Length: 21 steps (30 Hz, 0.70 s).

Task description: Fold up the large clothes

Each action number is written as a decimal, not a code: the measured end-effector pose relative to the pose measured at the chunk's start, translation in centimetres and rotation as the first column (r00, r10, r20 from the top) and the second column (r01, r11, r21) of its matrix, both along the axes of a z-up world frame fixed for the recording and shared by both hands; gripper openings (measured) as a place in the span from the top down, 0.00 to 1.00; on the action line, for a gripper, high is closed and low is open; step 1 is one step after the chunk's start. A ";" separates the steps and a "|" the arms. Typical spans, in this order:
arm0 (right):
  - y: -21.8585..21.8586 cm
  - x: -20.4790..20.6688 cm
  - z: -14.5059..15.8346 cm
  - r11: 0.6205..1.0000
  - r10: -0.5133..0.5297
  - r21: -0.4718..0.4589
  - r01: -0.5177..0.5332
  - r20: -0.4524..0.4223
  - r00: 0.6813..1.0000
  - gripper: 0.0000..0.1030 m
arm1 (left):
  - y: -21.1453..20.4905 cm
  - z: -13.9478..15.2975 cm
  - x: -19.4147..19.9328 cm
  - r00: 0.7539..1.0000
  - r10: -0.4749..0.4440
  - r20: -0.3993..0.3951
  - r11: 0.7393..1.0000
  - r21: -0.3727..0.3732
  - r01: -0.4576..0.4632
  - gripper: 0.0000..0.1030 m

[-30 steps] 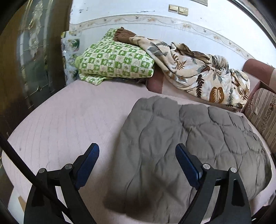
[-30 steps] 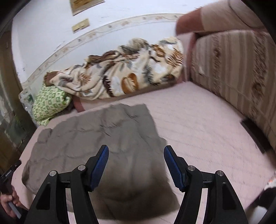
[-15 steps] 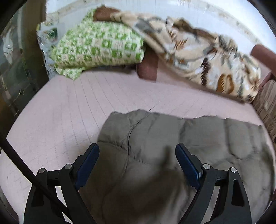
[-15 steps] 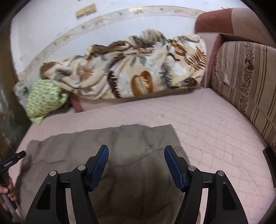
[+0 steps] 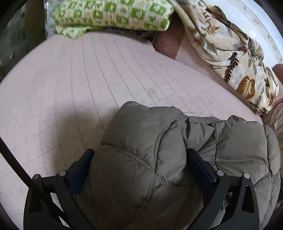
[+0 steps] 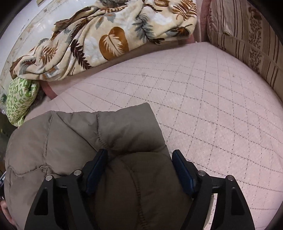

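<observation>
A second ago both claws hung above the coat with daylight between their fingers and the fabric lay flat under them; now I have brought them down, and the coat bulges up between the fingers of each. My left gripper has its jaws spread wide with a puffy quilted section filling the gap, and my right gripper is the same, jaws apart and astride a dark padded fold. Neither has pinched yet, so I read both as open and set for a grasp, not holding. That puts me, I think, at the start of a fold: the two near corners or edge are lined up for the pinch, and nothing has been lifted over. The coat is a grey-brown quilted thing, thick and soft, lying on the pink bed near my side of it, its far edge rumpled and a seam showing at the collar or opening in the left view. It looks bulky enough to spring back, so I would expect to need a deep bite. The leaf blanket and green pillow sit well apart at the back.
</observation>
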State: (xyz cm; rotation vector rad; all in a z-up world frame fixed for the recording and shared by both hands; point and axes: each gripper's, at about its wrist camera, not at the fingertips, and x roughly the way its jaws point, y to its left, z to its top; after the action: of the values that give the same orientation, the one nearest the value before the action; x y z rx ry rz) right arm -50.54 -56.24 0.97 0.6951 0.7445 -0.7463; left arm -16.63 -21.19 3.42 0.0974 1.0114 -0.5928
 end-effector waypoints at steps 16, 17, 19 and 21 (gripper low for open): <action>18.0 -2.7 8.7 0.913 0.294 -0.317 -0.258 0.072 0.953 0.23 | 2.4 6.6 -18.7 0.937 -0.191 0.292 0.976 -0.043 0.212 0.06; 19.1 -2.4 8.7 0.902 0.310 -0.330 -0.277 0.049 0.949 0.23 | 2.3 6.1 -19.5 0.935 -0.200 0.294 0.975 -0.034 0.219 0.06; 21.1 -1.8 8.2 0.882 0.338 -0.350 -0.316 0.002 0.941 0.23 | 1.7 5.0 -20.5 0.929 -0.204 0.308 0.977 0.003 0.214 0.06; 21.8 -1.4 7.4 0.877 0.335 -0.357 -0.321 -0.023 0.942 0.24 | 1.6 4.3 -20.3 0.937 -0.203 0.284 0.977 -0.003 0.212 0.06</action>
State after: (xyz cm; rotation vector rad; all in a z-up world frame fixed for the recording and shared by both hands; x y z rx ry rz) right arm -51.97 -34.45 8.32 0.2408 0.6466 -0.5327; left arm -36.89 -19.56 7.76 0.2554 0.7175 -0.7653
